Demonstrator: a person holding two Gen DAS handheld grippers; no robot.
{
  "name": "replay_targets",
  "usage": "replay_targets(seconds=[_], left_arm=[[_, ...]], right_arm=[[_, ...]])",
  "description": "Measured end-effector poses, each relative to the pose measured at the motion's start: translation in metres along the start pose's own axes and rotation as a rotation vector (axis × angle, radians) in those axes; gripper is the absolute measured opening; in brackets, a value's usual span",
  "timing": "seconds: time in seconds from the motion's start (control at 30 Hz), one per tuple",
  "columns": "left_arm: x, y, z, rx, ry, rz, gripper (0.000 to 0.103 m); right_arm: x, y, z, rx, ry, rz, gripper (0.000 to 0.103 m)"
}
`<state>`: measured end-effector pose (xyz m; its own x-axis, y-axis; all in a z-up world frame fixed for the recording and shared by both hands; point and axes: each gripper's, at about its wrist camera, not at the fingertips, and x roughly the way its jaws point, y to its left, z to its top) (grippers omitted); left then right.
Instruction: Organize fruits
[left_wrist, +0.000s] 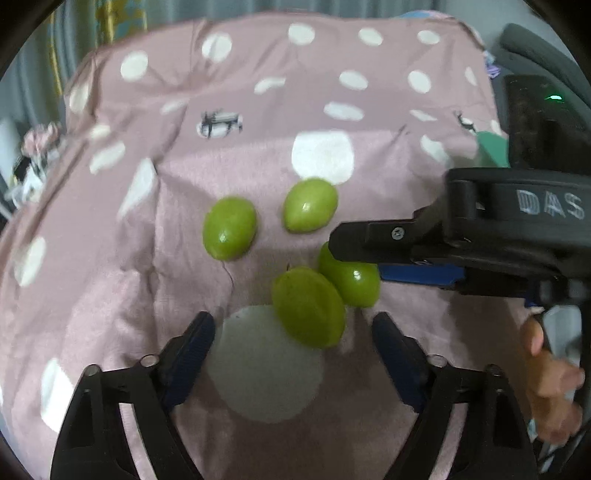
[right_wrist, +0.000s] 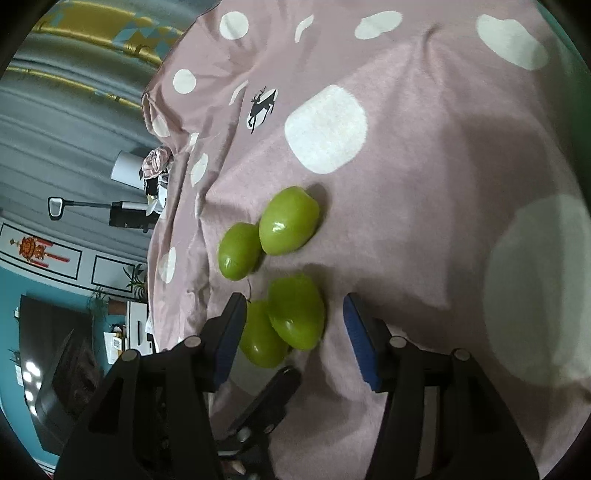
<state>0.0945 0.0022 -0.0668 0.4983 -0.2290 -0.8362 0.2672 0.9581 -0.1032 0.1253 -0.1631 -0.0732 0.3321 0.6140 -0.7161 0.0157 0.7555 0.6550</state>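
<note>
Four green fruits (left_wrist: 308, 306) clustered mid-cloth (left_wrist: 110, 258), bare fabric all around.
Left gripper (left_wrist: 293, 332) and right gripper (right_wrist: 295, 321) are seen with jaws released, nothing clamped; cloth edges lie well apart.

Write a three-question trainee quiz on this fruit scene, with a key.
1. How many green fruits lie on the pink dotted cloth?
2. True or false: the left gripper is shut on a fruit.
3. The two fruits nearest the right gripper: A touching each other, B far apart, C stacked in a bowl?

Key: 1. four; 2. false, its jaws stand open around a fruit; 3. A.
</note>
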Motion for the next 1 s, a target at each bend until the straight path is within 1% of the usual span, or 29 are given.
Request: replay_targets(seconds=[0.03, 0.07, 0.13, 0.2, 0.27, 0.37, 0.47, 0.57, 0.7, 0.77, 0.83, 0.9, 1.0], left_arm=[[0.002, 0.002, 0.001, -0.021, 0.009, -0.014, 0.074], [0.004, 0.005, 0.003, -0.041, 0.018, -0.026, 0.073], [0.005, 0.006, 0.004, -0.053, 0.025, -0.021, 0.071], [0.004, 0.007, 0.003, -0.060, 0.027, -0.022, 0.071], [0.003, 0.005, 0.003, -0.048, 0.029, -0.031, 0.071], [0.001, -0.003, 0.002, -0.016, 0.030, -0.028, 0.071], [0.001, -0.010, 0.005, 0.005, 0.043, -0.038, 0.071], [-0.001, -0.013, 0.009, 0.008, 0.022, -0.057, 0.071], [-0.004, -0.023, 0.012, 0.027, 0.014, -0.092, 0.071], [-0.007, -0.027, 0.013, 0.032, 0.001, -0.116, 0.071], [-0.011, -0.033, 0.013, 0.044, -0.031, -0.131, 0.071], [-0.013, -0.039, 0.014, 0.070, -0.048, -0.134, 0.071], [-0.014, -0.046, 0.013, 0.097, -0.055, -0.116, 0.069]], right_arm=[[0.001, 0.001, 0.001, -0.006, 0.001, -0.004, 0.054], [0.002, 0.003, 0.001, -0.011, 0.003, -0.008, 0.054], [0.005, 0.005, 0.002, -0.028, 0.010, -0.016, 0.047], [0.008, 0.006, 0.003, -0.044, 0.021, -0.035, 0.035], [0.011, 0.007, 0.004, -0.053, 0.019, -0.042, 0.034], [0.011, 0.002, 0.005, -0.024, 0.002, -0.020, 0.035], [0.007, 0.000, 0.004, -0.023, 0.013, -0.017, 0.035], [-0.001, 0.001, 0.002, -0.030, 0.012, -0.029, 0.035], [-0.015, 0.002, -0.003, -0.042, 0.006, -0.014, 0.035], [-0.020, 0.003, -0.007, -0.057, 0.009, -0.032, 0.035], [-0.023, -0.001, -0.010, -0.048, 0.017, -0.054, 0.035], [-0.026, -0.006, -0.012, -0.033, 0.012, -0.066, 0.035], [-0.030, -0.010, -0.013, -0.022, 0.017, -0.054, 0.035]])
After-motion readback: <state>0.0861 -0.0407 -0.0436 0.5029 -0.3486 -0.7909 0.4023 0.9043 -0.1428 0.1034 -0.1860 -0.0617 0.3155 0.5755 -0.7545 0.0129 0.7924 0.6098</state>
